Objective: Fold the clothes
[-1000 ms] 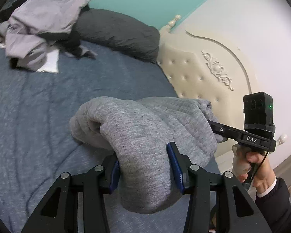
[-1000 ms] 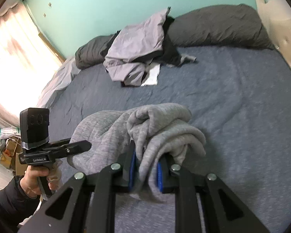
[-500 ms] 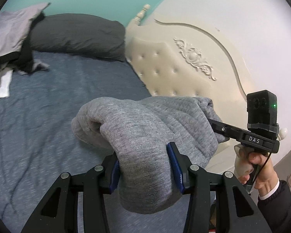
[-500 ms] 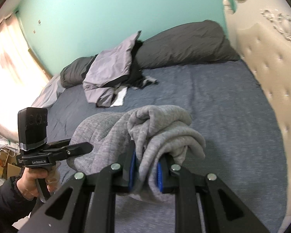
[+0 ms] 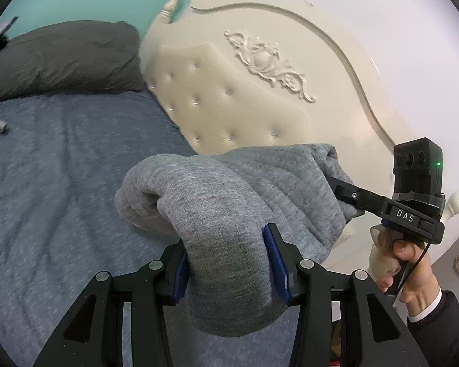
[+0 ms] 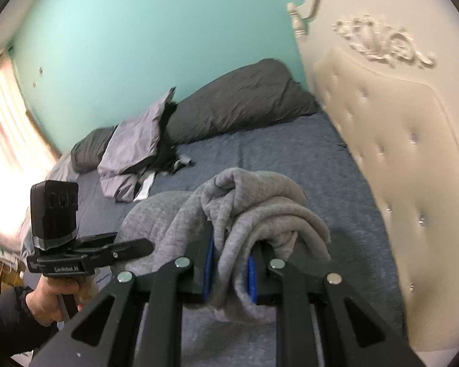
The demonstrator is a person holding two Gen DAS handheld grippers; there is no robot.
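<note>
over on the far side, the teal wall (image 6: 131, 46) fills the background, and the cream tufted headboard (image 5: 260, 98) with its carved scroll stands along the bed's right edge. below them the bed (image 5: 61, 168) spreads out under a blue-grey cover, with long dark grey pillows (image 6: 235, 104) lying against the wall. a heap of lilac and black clothes (image 6: 137, 159) sits on the cover just in front of those pillows, partly leaning on them. a bright curtained window (image 6: 6, 128) glows at the left.

closer in, the grey sweatshirt (image 5: 229, 214) hangs bunched in the air above the cover, stretched between the two tools, well apart from the heap. the left gripper (image 5: 228, 263) has its jaws clamped on a thick rounded roll of the sweatshirt, blue pads pressed into both sides, with cloth sagging below them. the right gripper (image 6: 229, 272) has its jaws clamped on a twisted fold at the garment's other end, the loose loops spilling over the right finger. each tool sits in a hand, the right hand (image 5: 404, 263) showing a white cuff, the left hand (image 6: 52, 296) a dark sleeve.
</note>
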